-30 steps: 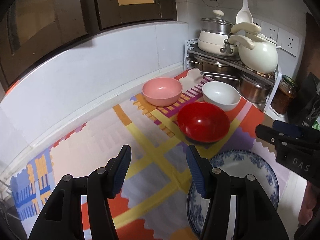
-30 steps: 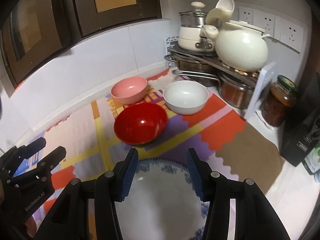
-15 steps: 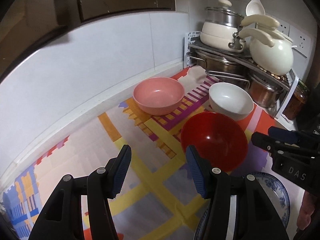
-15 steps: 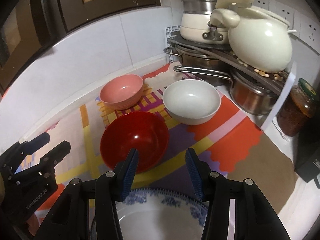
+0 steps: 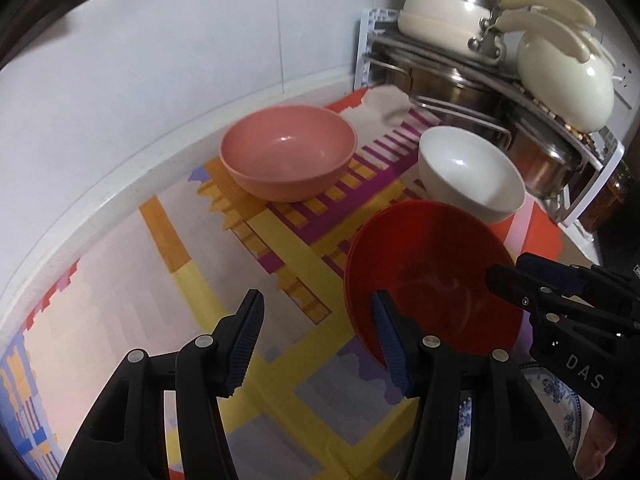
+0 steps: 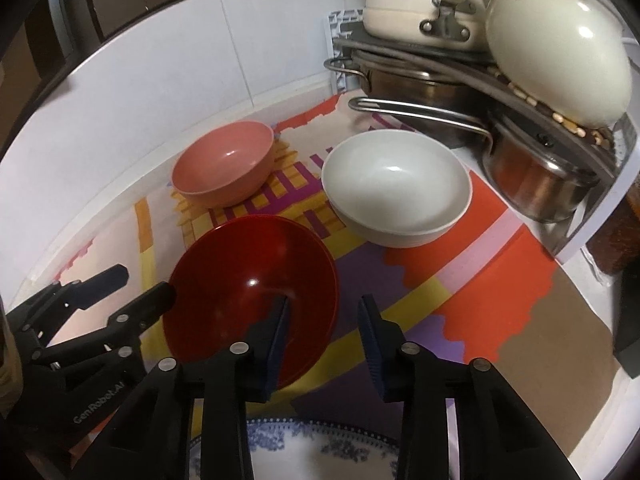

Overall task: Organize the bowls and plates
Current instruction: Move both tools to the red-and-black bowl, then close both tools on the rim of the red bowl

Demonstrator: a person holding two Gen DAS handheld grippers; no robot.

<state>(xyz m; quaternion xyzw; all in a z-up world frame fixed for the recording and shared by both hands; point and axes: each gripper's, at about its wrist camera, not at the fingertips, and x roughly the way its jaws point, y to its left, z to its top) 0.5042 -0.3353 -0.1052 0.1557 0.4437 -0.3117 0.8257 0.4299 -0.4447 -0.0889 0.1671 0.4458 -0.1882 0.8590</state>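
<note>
Right wrist view: red bowl (image 6: pixel 248 280), white bowl (image 6: pixel 396 184), pink bowl (image 6: pixel 224 164) all empty; both hand-held grippers open, right (image 6: pixel 324 344) narrowing

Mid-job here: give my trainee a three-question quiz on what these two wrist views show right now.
1. True or false: the pink bowl sits nested inside the white bowl.
2. Which bowl's rim lies between the right gripper's fingers? A pink, B white, C red.
3. Fill in: the blue-patterned plate lies nearest the camera, below the ____ bowl in the right wrist view.

Key:
1. False; they stand apart on the mat.
2. C, the red bowl; the jaws have just been closing around its near rim.
3. Red.
</note>
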